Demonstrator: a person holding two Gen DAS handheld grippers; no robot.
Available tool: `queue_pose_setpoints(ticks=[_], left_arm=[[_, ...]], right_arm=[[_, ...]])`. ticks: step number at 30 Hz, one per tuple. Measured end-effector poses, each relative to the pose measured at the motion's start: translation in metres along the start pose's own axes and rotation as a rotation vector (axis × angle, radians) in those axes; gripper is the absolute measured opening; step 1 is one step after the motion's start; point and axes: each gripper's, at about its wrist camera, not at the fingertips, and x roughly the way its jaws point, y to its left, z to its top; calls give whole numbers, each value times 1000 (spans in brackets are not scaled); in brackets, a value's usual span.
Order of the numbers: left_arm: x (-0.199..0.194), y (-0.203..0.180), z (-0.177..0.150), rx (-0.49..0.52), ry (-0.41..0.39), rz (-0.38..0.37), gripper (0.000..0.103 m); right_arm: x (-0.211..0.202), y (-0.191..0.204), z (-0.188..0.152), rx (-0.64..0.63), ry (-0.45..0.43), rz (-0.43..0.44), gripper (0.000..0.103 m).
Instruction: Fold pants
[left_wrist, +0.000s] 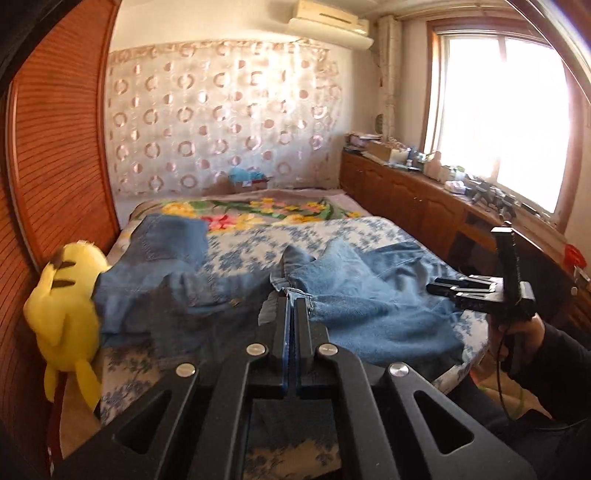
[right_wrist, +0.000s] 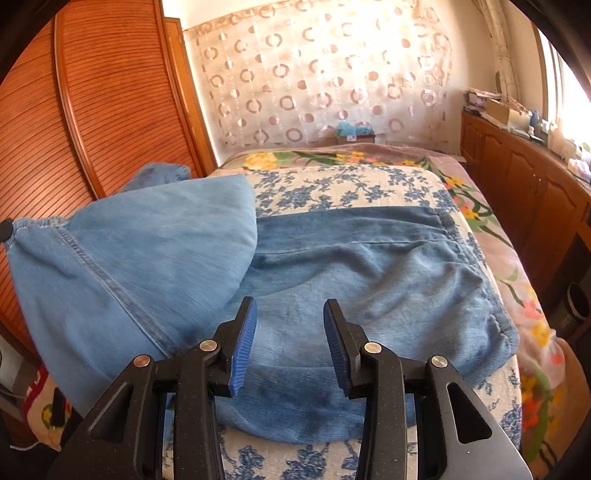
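Observation:
Blue denim pants (left_wrist: 369, 295) lie spread across the bed. My left gripper (left_wrist: 291, 295) is shut on a stitched edge of the pants and holds that part raised off the bed. In the right wrist view the raised cloth (right_wrist: 147, 251) hangs as a tent at the left, over the flat part of the pants (right_wrist: 369, 266). My right gripper (right_wrist: 290, 310) hovers open just above the flat denim, with nothing between its blue pads. The left wrist view shows the right gripper (left_wrist: 436, 286) at the bed's right edge, held by a hand in a dark sleeve.
A yellow plush toy (left_wrist: 66, 291) sits at the bed's left edge against a wooden wardrobe (left_wrist: 55, 147). A blue-flowered sheet (right_wrist: 351, 184) covers the bed. Right of the bed runs a low wooden cabinet (left_wrist: 406, 188) with clutter under a bright window. A cardboard box (left_wrist: 251, 181) stands at the far end.

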Motion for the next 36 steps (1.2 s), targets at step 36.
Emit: queue_pose_setpoints(ticks=[36], left_arm=[[176, 23, 20, -6, 274, -29, 35]], right_arm=[[55, 43, 1, -131, 23, 14, 54]])
